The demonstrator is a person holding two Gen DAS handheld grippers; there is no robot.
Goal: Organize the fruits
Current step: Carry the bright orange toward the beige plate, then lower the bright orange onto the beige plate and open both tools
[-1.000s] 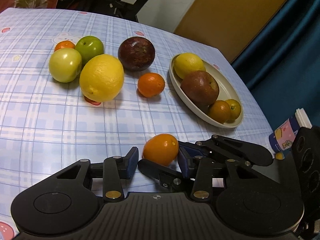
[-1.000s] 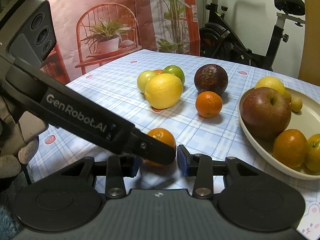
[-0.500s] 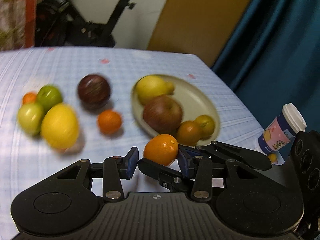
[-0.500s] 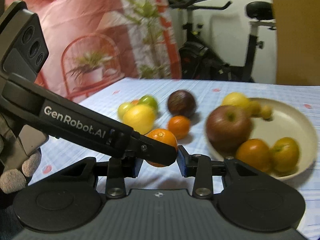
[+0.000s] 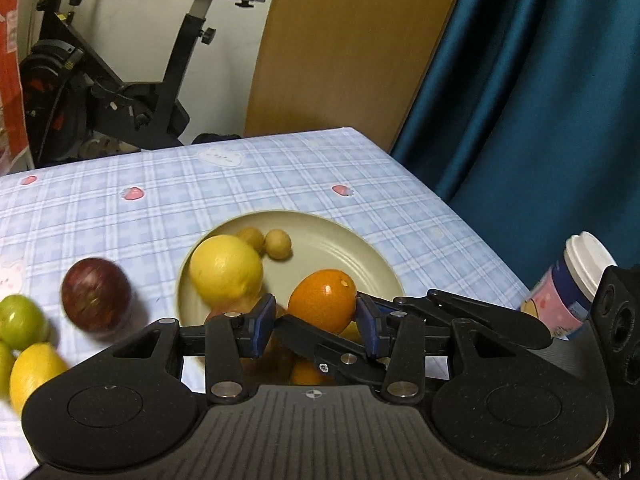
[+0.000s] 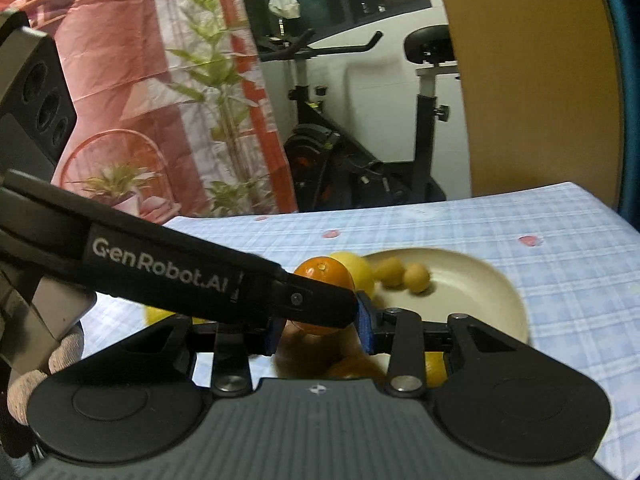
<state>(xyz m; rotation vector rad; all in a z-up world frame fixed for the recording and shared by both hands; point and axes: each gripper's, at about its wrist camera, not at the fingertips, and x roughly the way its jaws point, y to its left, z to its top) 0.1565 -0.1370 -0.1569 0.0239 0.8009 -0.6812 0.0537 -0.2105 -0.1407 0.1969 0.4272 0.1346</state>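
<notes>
Orange-coloured orange [image 5: 322, 300] hangs over the near part of the plate [image 5: 360, 240], off the tabletop [image 5: 120, 220], with the lemon [image 5: 224, 270] to its left. Left claw [image 5: 314, 326] and right claw [image 6: 320, 330] both bracket it, 1 crossing the other. Each has jaws about orange-wide apart, the right-hand pad of each against the skin. Cannot tell which claw actually grips, since a crossing finger covers the contact. Fruit under the claws is hidden or blurred. Cup [image 5: 576, 284] is partly cut off by the right claw's body. Both claws are level and point forward.
</notes>
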